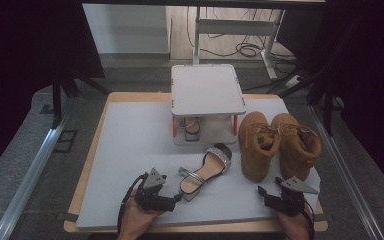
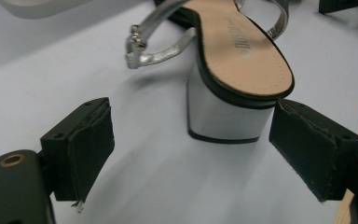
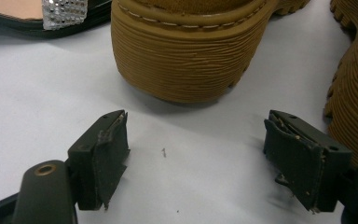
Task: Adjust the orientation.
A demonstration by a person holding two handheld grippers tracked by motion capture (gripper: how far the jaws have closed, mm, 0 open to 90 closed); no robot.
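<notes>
Covering most of the wooden tabletop [image 1: 91, 165] is a pale grey mat [image 1: 130, 145], smooth and matte; around it lie grey floor, dark curtains at both sides, and cables on the floor behind.

At the far edge of the mat stands a small white shelf unit [image 1: 207, 90] with orange posts, and a second sandal [image 1: 192, 126] sits on its lower level. To the right of the unit a pair of tan boots [image 1: 279, 142] stands side by side.

A silver sandal [image 1: 206, 170] lies near the middle front of the mat, its toe toward the shelf unit and its heel toward the person. The left gripper [image 1: 172, 199] rests low on the mat with its jaws wide apart and nothing between the pads; the sandal's heel is just ahead of them.

The left gripper view brings out what the high view cannot: the white block heel [image 2: 226, 119], the tan insole with a black rim, the metallic ankle strap and its buckle (one pad sits just beside the heel's corner; I cannot tell whether it touches).

The right gripper [image 1: 272, 194] is likewise open and empty, near the mat's front right corner. Its own view shows the ribbed rubber sole [image 3: 186, 60] of the nearer boot, with stitching along the welt, and the sandal's rhinestone toe band [image 3: 65, 11].
</notes>
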